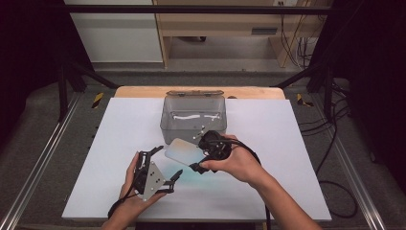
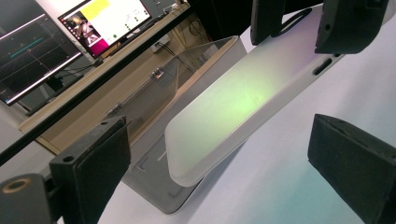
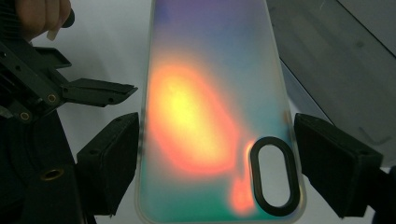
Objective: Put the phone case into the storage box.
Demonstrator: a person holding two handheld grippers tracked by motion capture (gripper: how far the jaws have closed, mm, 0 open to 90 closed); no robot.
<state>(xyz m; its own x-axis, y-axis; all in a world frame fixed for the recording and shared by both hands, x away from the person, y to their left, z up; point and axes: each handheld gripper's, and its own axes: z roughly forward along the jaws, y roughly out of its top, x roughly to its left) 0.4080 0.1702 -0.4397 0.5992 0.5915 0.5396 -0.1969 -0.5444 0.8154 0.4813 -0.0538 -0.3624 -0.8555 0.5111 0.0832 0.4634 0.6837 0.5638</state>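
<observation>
A translucent iridescent phone case point(image 1: 183, 151) hangs just above the white table, pinched across its width near the camera cutout by my right gripper point(image 1: 200, 154). In the right gripper view both pads press on the case's point(image 3: 205, 116) long edges, with the gripper point(image 3: 217, 161) shut on it. My left gripper point(image 1: 165, 164) sits lower left of the case, jaws wide apart and holding nothing. In the left gripper view the case's free end point(image 2: 219, 116) floats ahead of the gripper's open jaws point(image 2: 224, 177).
A clear plastic box point(image 1: 194, 119) stands just behind the case, its lid tipped open at the back. The white table sheet point(image 1: 287, 158) lies bare to the left and right. Beyond the far edge stand a wooden desk and monitors point(image 2: 70, 28).
</observation>
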